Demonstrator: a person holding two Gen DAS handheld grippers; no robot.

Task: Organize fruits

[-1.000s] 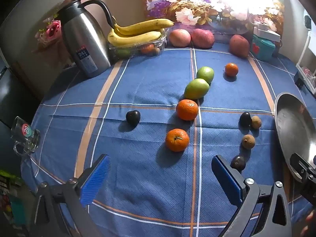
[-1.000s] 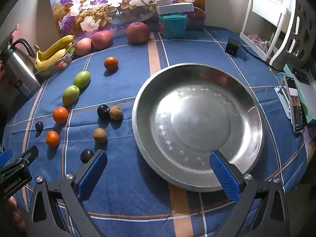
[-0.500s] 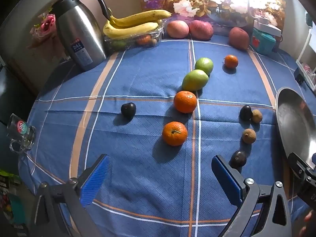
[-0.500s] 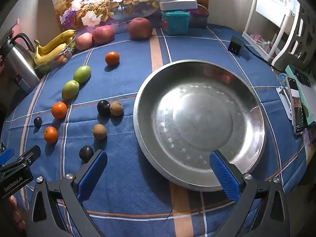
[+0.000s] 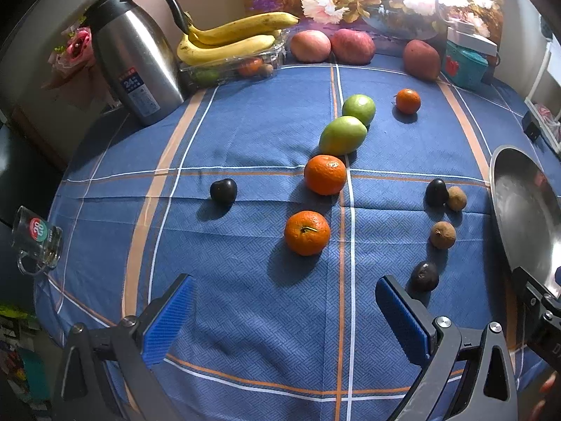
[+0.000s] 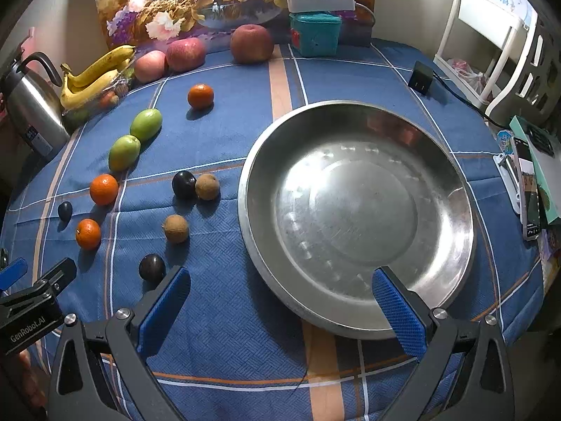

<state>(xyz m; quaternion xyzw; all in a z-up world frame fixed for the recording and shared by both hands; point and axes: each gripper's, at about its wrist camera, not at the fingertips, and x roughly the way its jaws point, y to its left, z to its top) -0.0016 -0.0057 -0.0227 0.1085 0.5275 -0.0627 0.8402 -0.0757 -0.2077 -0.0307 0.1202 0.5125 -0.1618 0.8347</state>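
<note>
- The counter (image 5: 245, 133) wears a blue woven cloth with orange and white stripes; its weave should keep round fruit from rolling far.
- The wide, shallow steel pan (image 6: 354, 210) sits empty on my right, smooth and slick inside. I judge it to be where the fruit goes, so I should set each piece down low, not drop it.
- Two smooth, oval green fruits (image 5: 343, 135) lie touching near the middle of the cloth.
- The nearest round, dimpled orange mandarin (image 5: 307, 233) lies just ahead of my left gripper (image 5: 284, 319), whose jaws stand wide and hold nothing. It looks like my first pick: I should centre it between the blue ribbed pads and close gently, as the peel is soft.
- My right gripper (image 6: 280, 310) hovers at the pan's near rim, jaws wide and empty.
- A small glossy dark plum (image 6: 151, 267) sits just beside my right gripper's left pad.
</note>
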